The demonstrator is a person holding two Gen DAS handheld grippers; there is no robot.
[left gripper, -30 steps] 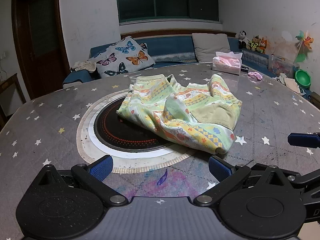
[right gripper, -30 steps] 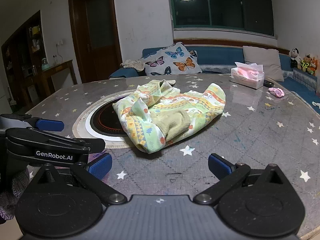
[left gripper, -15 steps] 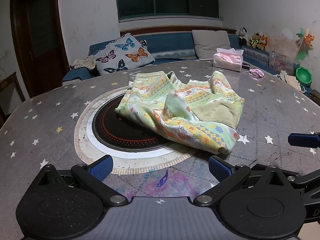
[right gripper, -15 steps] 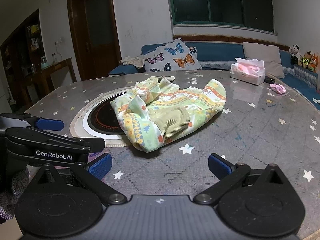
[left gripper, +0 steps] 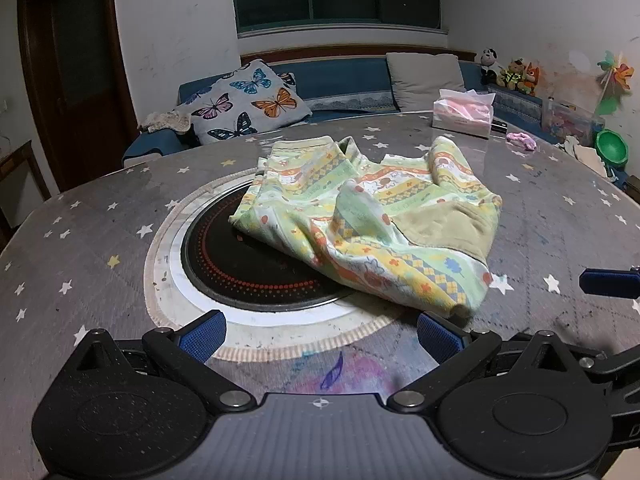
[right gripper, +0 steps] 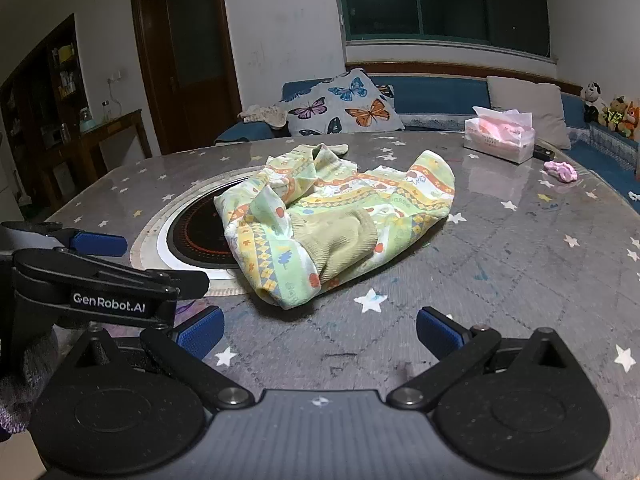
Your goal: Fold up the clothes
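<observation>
1 round table filled both views: grey quilted-pattern cover under a glossy clear sheet, printed with small white and yellow stars. Set into its middle was a black glass cooktop disc with rings of red dots, framed by a white ring and a frayed beige fabric edge.

Garment lay crumpled, not flat, partly over the right side of the disc and partly on the table cover. Soft knit, pale green with yellow, orange and white cartoon bands; plain olive ribbed cuff or hem patch faced up near its front edge. Nearest corner sat just beyond the left gripper's right finger.

Left gripper was spread wide, 2 blue ribbed pads empty, low over the table edge. Right gripper likewise spread wide and empty, just beside it to the right, garment ahead and slightly left.

Far side of the table: white tissue box with pink print, soft-sided, then 1 small pink crumpled item.
</observation>
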